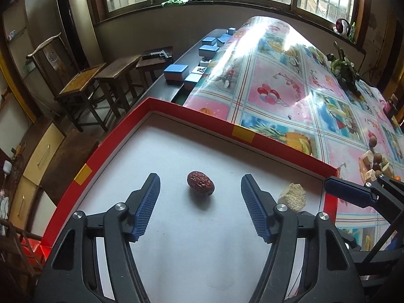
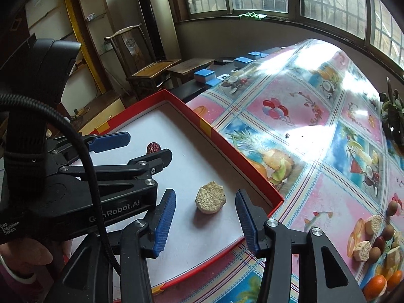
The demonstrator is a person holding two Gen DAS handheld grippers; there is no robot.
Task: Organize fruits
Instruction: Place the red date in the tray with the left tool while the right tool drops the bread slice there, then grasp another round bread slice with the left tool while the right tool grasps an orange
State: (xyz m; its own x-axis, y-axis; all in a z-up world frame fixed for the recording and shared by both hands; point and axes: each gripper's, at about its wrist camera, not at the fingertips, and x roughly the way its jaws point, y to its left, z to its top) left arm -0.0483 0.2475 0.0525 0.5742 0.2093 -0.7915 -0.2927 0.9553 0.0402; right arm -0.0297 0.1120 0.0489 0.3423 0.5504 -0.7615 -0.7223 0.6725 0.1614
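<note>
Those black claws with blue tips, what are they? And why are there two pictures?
They are two grabbing tools that a person holds, one in each hand. Each tool carries a small camera that looks out along its two fingers, so you get one picture from each.

In the left tool's picture, the left gripper stands open over a red box with a white floor. A wrinkly dark red date lies between its fingers, untouched.

In the right tool's picture, the right gripper is open too, with a pale crumbly chunk lying loose between its fingers.

Nothing is held. More fruit waits on the colourful tablecloth.
</note>
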